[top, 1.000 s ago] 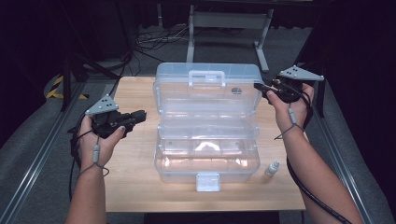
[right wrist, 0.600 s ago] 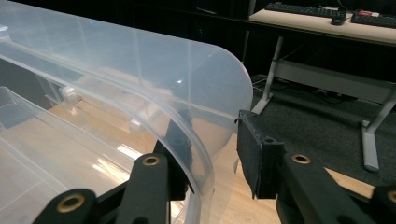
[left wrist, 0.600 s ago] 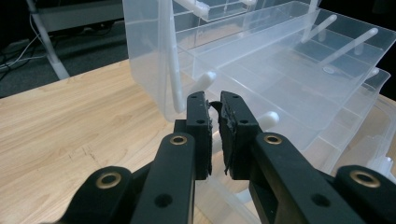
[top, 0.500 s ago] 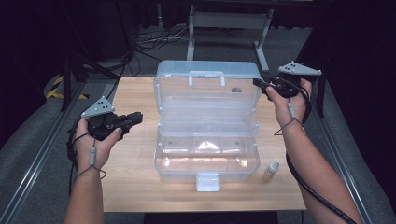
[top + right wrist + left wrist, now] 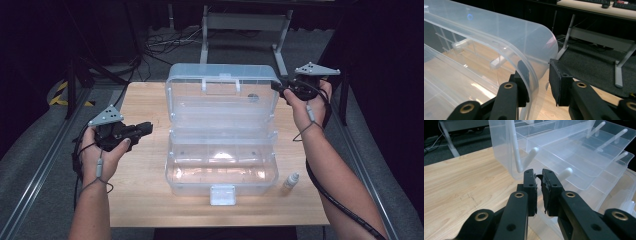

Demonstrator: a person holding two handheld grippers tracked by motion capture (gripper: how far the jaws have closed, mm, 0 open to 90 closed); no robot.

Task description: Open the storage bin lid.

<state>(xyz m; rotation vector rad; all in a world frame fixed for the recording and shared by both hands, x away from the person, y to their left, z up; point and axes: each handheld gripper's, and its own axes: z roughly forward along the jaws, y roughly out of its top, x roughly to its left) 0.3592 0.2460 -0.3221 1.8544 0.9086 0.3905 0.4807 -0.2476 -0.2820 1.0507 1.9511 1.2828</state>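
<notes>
right gripper [image 5: 536, 75]: jaws part open, straddling the lid rim [image 5: 534, 72] of the clear box [image 5: 220, 145] at its far right corner; not yet clamped. the lid's long axis runs leftward from this tool. left gripper [image 5: 145, 128]: jaws nearly closed, holding nothing, box just beyond its tips.

Clear glossy plastic box [image 5: 222, 131], smooth; pale matt wood-grain table [image 5: 142, 200]; matt black gripper pads [image 5: 531, 190], roughened

Clear plastic box [image 5: 222, 135], pale wood table [image 5: 145, 200], black tools
</notes>
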